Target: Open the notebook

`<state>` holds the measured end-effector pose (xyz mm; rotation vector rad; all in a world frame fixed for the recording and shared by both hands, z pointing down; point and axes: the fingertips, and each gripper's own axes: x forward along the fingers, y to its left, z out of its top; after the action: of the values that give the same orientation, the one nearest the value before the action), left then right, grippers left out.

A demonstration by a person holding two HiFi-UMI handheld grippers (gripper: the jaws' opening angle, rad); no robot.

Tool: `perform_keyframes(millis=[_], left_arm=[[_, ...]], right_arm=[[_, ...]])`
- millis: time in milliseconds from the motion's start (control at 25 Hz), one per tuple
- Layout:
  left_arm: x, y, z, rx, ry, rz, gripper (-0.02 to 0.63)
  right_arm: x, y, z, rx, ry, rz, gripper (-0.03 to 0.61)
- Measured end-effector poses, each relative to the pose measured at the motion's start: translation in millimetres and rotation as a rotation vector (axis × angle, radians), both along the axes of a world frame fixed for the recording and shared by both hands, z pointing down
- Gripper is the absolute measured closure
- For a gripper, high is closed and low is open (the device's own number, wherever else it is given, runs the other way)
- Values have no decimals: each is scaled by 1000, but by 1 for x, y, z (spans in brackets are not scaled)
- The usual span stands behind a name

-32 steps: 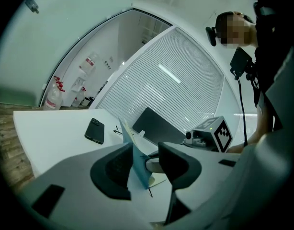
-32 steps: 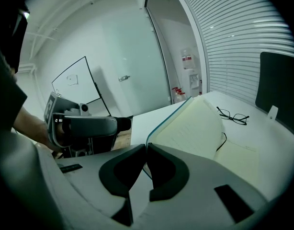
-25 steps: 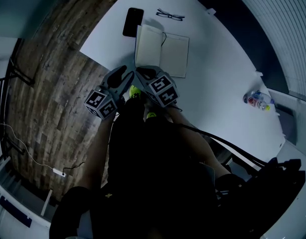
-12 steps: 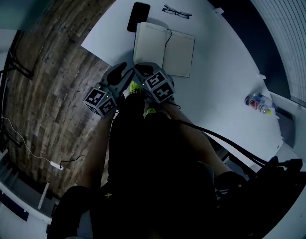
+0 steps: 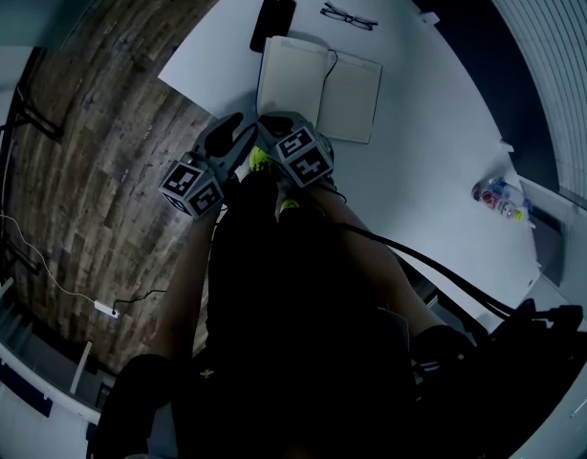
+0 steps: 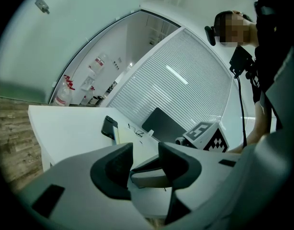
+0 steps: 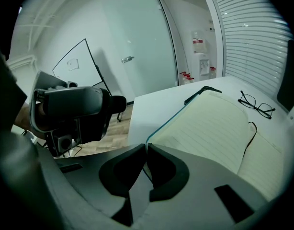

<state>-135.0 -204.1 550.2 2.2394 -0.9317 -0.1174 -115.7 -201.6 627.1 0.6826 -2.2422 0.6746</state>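
The notebook [image 5: 317, 82] lies open and flat on the white table [image 5: 418, 151], cream lined pages up, a dark ribbon [image 7: 251, 138] across the fold. My right gripper [image 5: 271, 130] hovers at its near left corner [image 7: 152, 137], jaws shut tip to tip with nothing seen between them. My left gripper [image 5: 228, 140] is close beside it on the left, over the table's near edge. Its jaws stand open and empty [image 6: 144, 150], and the right gripper's marker cube [image 6: 204, 135] shows past them.
A black phone [image 5: 272, 22] lies just beyond the notebook's far left corner, with glasses [image 5: 349, 15] to its right. A small bottle [image 5: 494, 197] lies far right on the table. Wooden floor [image 5: 102, 161] lies left of the table's edge. A person stands at the right [image 6: 262, 56].
The right gripper has sunk a little towards the notebook's near corner. The left gripper stays beside it, and the notebook lies open as before.
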Motion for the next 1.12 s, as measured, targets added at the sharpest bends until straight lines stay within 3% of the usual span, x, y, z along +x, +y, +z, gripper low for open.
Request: perform_keyframes(millis=[760,1120], left_arm=[[-8,4,0,-1,8,-14,457],[-14,12,-3,6,1,-23,457]], right_arm=[[-1,6,18,-27,42,18,547],[0,11,21,-49,15,33,534]])
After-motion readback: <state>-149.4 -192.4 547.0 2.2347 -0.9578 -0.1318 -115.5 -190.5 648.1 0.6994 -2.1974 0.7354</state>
